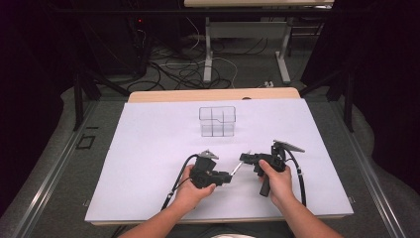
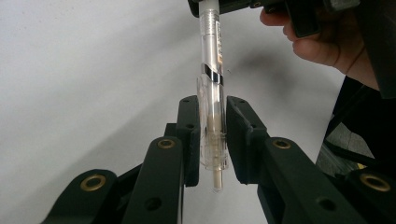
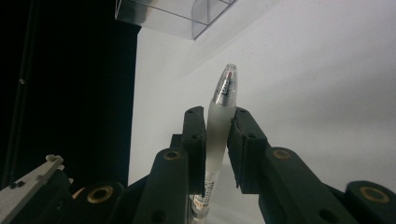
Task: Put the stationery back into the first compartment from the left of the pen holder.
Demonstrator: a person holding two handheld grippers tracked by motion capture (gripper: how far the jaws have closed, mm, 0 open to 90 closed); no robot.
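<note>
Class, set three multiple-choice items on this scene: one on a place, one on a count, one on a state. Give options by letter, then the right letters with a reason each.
1. Where does the clear box stand?
A. on the white sheet, beyond both grippers
B. on the floor, left of the table
C. in the person's left hand

2. How many grippers hold the pen?
A. none
B. one
C. two

3. How does the right gripper stand?
A. wide open, nothing between the jaws
B. shut on the pen's frosted grip end
C. lying on the sheet, let go

Answers:
1 A: the high view shows the box on the sheet, farther from the person than the grippers.
2 C: the left gripper clamps the clear clip end, the right the grip end.
3 B: its own view shows both jaws pressing the frosted barrel.
</note>
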